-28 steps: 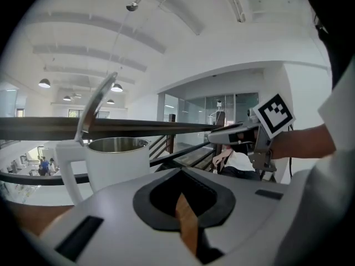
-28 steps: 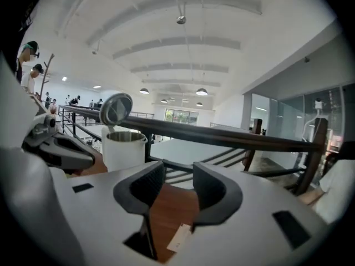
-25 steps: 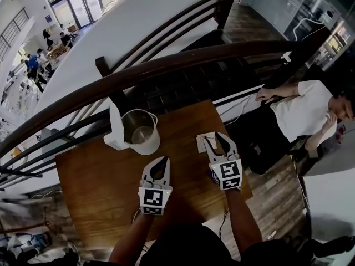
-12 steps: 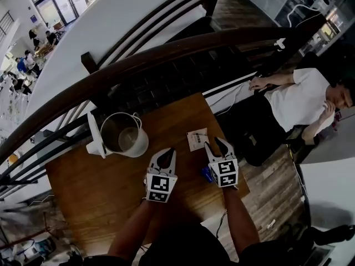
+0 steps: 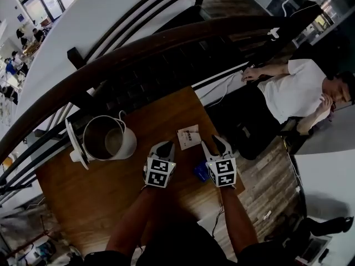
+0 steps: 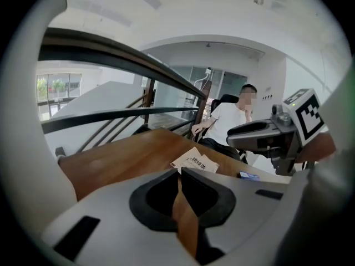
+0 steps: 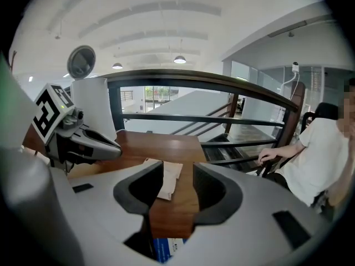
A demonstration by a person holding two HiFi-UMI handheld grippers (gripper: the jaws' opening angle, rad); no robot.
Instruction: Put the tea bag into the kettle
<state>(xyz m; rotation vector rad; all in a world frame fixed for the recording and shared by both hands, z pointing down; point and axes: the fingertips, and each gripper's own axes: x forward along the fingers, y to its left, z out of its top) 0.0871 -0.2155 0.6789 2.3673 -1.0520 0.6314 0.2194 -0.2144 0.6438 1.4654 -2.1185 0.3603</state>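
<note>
Holds the left gripper (image 5: pixel 165 146) low over the bench (image 5: pixel 83 193), fingers (image 6: pixel 152 195) drawn to a narrow slit with nothing between. Holds the right gripper (image 5: pixel 213 142) just beside it, fingers (image 7: pixel 213 193) apart and empty, pointed toward the tea bag (image 5: pixel 188 137) lying flat on the wood just ahead, near both sets of tips. Has the kettle (image 5: pixel 105 140) upright with lid open at the bench's far left, well apart from the tea bag. Covers part of a small blue packet (image 5: pixel 201 170) with the right gripper.
</note>
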